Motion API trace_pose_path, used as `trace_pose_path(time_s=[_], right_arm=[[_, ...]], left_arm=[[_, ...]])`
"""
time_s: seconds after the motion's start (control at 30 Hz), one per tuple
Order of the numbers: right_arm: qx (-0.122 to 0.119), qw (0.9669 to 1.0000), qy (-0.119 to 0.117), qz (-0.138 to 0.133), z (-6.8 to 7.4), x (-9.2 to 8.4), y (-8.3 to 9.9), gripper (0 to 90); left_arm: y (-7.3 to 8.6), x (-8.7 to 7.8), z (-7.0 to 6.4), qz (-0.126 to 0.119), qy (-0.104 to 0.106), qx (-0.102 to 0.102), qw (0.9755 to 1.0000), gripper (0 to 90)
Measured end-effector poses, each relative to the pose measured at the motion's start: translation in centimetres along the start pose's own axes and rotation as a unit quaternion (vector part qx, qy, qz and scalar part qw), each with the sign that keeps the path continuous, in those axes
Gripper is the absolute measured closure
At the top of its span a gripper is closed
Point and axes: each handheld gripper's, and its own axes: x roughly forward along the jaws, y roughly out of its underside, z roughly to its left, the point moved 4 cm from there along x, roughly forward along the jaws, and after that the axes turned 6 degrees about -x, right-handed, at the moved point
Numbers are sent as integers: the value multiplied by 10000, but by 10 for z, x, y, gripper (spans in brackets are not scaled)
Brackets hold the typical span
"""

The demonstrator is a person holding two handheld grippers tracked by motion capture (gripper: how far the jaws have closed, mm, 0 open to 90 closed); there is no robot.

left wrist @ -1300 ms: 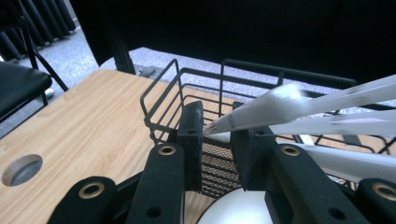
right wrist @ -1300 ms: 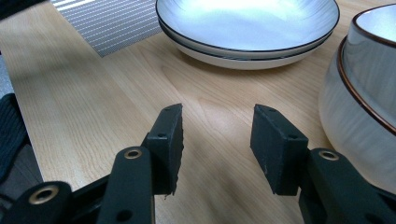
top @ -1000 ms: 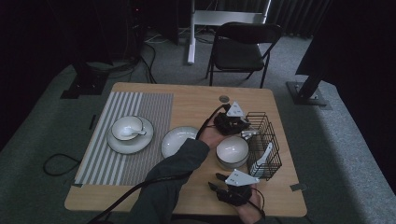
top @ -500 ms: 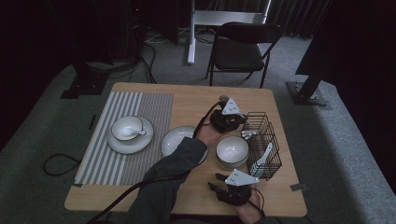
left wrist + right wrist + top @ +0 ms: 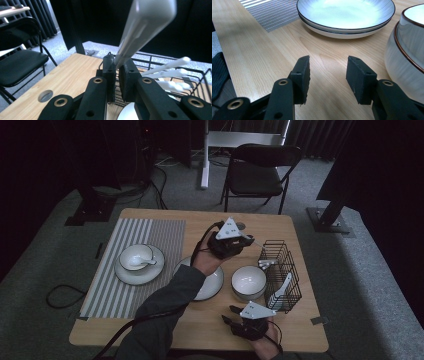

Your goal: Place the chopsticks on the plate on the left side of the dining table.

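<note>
My left gripper (image 5: 248, 240) hangs above the table between the far edge and the black wire basket (image 5: 282, 270). In the left gripper view its jaws (image 5: 117, 72) are shut on the handle of a white spoon (image 5: 142, 27), which sticks up and away past the tips. More white spoons (image 5: 170, 73) lie in the basket (image 5: 160, 56) just behind. My right gripper (image 5: 231, 315) rests low at the table's near edge. Its jaws (image 5: 328, 75) stand open over bare wood with nothing between them.
A white bowl (image 5: 248, 281) sits beside the basket, and a shallow plate (image 5: 212, 282) lies to its left, partly under my forearm. A cup with a spoon on a saucer (image 5: 139, 262) rests on the striped mat (image 5: 160, 235). A folding chair (image 5: 257, 172) stands behind the table.
My left gripper has risen and drifted left, away from the basket, with the spoon in its jaws. The right gripper has stayed put.
</note>
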Motion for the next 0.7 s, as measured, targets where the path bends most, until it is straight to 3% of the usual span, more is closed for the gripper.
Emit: trace_pose_path(time_s=[0.17,0.3,0.53,0.7], right_arm=[[-47,10000,10,-24,0,0,-2,534],[-122,9999,80,-47,-1,-4,-7,533],[-293,9987,321,-251,-11,-16,-28,547],[-542,9966,490,-374,-18,-20,-52,554]], left_arm=[[2,-24,-2,-152,-18,42,9999,846],[10,-40,-1,-129,-100,82,9998,846],[36,-61,6,5,-238,-124,9996,846],[53,-72,12,124,-339,-263,9990,846]])
